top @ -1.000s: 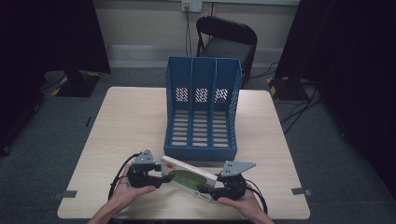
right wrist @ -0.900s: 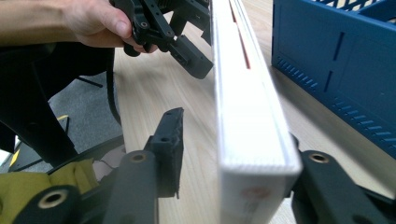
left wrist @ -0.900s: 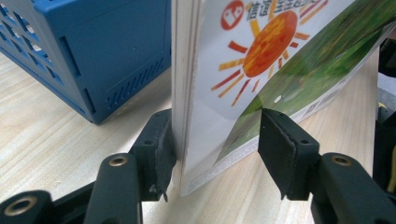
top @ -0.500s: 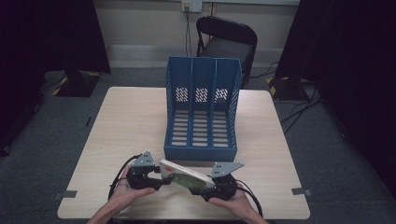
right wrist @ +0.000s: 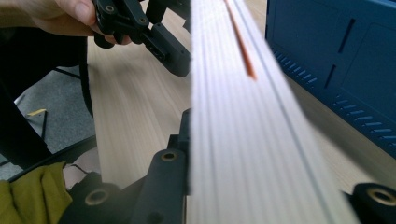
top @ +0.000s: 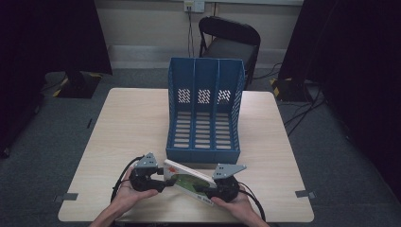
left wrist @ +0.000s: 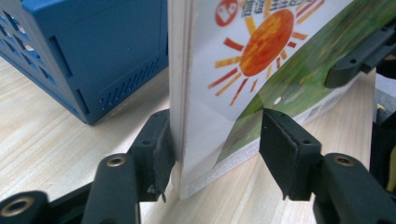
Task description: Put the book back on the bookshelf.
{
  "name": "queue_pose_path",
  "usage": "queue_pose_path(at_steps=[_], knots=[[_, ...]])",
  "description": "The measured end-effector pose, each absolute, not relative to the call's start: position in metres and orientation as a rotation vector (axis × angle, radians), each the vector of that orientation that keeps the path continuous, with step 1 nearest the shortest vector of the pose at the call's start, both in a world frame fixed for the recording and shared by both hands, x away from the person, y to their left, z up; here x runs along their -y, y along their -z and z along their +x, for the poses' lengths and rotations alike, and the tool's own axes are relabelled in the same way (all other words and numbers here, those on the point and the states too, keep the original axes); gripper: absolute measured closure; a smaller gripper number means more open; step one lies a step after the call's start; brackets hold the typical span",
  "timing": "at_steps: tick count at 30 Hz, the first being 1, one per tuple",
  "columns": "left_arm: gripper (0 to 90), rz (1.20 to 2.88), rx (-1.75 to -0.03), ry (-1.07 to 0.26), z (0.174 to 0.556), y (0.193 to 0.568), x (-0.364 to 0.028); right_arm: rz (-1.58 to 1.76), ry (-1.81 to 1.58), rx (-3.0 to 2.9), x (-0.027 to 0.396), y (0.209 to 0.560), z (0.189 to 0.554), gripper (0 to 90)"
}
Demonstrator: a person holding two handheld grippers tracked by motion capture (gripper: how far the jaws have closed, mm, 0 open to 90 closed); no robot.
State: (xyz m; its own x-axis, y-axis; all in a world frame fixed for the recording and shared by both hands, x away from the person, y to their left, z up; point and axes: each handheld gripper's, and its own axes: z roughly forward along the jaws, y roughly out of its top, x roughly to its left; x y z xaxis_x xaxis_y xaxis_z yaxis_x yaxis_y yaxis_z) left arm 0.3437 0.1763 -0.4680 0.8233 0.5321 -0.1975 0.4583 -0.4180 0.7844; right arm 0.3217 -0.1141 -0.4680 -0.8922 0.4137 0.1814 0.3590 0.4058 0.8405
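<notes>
We see the book [top: 189,180] tipped up on edge near the table's [top: 118,132] front edge, before the blue file rack [top: 204,113], the right gripper [top: 218,190] clamping one end, having just closed, while the left gripper [top: 153,182], loosely straddling the other, steadies it for lifting.

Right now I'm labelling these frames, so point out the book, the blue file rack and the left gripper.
book [top: 185,179], high view, on its green cover.
blue file rack [top: 204,154], high view, on its low front wall.
left gripper [left wrist: 217,140], left gripper view, midway between its fingertips.
</notes>
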Motion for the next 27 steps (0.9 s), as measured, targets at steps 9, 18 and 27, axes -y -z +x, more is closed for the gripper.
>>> queue_pose_path(at_steps=[9,18,27], knots=[[38.0,2.050,-0.759,-0.083,0.345,0.466,-0.185,0.724,-1.513,-2.605,0.115,0.465,0.324,76.0],[30.7,2.024,-0.831,-0.121,0.348,0.463,-0.208,0.746,-1.519,-2.615,0.121,0.462,0.325,76.1],[26.4,2.114,-0.926,-0.152,0.357,0.474,-0.216,0.757,-1.520,-2.612,0.124,0.457,0.323,76.1]])
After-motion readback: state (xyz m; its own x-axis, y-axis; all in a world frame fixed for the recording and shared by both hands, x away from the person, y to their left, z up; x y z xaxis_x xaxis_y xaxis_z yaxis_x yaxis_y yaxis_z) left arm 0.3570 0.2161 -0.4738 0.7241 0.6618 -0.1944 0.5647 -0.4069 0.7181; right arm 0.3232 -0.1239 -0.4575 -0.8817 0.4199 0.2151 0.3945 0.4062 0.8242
